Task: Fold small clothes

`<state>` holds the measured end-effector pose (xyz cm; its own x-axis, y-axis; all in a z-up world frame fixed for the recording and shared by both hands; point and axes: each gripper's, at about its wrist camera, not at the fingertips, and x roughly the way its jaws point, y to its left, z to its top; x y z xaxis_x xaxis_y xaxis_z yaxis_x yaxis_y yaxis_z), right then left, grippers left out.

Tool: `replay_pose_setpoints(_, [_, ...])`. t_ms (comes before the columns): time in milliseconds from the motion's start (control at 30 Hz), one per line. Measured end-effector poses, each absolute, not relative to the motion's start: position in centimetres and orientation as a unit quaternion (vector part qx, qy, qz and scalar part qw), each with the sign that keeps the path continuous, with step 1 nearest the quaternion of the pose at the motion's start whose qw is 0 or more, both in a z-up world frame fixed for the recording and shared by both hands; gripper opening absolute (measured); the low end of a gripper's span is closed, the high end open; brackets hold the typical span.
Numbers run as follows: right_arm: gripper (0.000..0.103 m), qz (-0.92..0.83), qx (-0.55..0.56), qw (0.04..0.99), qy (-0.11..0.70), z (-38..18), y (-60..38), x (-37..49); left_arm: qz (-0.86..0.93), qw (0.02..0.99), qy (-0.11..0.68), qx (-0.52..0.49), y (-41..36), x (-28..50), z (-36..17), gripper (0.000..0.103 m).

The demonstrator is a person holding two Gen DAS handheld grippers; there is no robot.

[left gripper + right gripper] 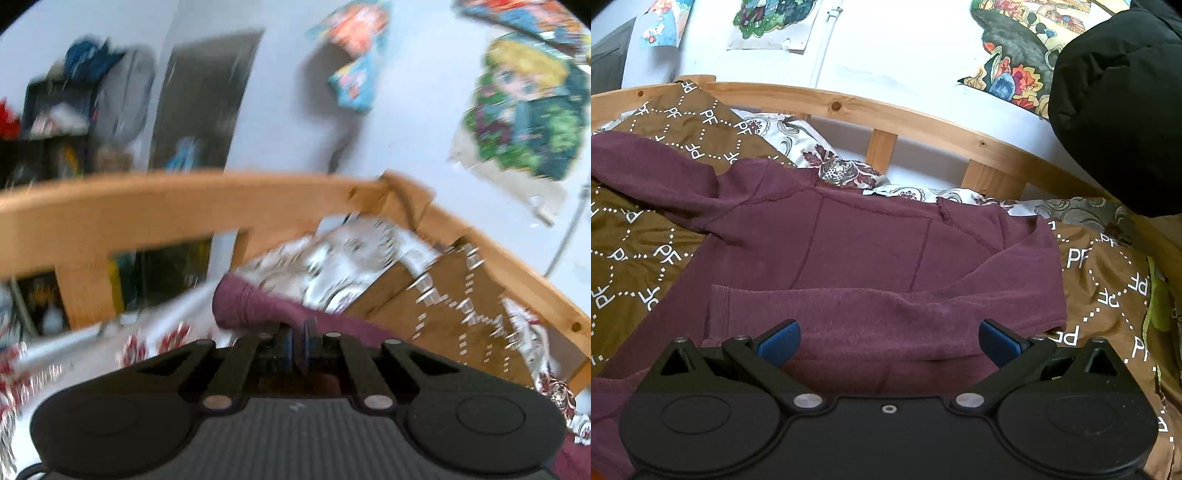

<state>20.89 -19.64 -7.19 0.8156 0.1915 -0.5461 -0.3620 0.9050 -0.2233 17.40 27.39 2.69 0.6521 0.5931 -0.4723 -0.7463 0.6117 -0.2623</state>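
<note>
L gripper: blue pads pressing together w/ maroon fabric right at the tips; blur too heavy to tell if cloth is pinched. R gripper: jaws standing spread wide, hovering over the maroon sweater, not touching it. Sweater lying flat on brown PF-print blanket, one sleeve folded across the body, other sleeve trailing toward upper left. Wooden bed rail running behind, floral sheet btwn rail & sweater. Black puffy item at upper right.
</note>
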Motion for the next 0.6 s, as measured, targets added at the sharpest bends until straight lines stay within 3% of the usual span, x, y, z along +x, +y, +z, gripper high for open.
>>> replay_pose_setpoints(233, [0.102, 0.149, -0.156, 0.942, 0.255, -6.9, -19.6, 20.8, 0.247, 0.963, 0.049, -0.095, 20.8, 17.5, 5.8, 0.005])
replay_pose_setpoints(467, [0.102, 0.136, -0.15, 0.951, 0.235, -6.0, -20.3, 20.7, 0.072, 0.996, 0.025, -0.037, 12.0, 20.2, 7.5, 0.005])
replay_pose_setpoints(600, [0.102, 0.102, -0.13, 0.959, 0.23, -5.3, -21.8, 21.1, 0.01, 0.999, 0.046, -0.027, 6.0, 22.2, 5.9, 0.005])
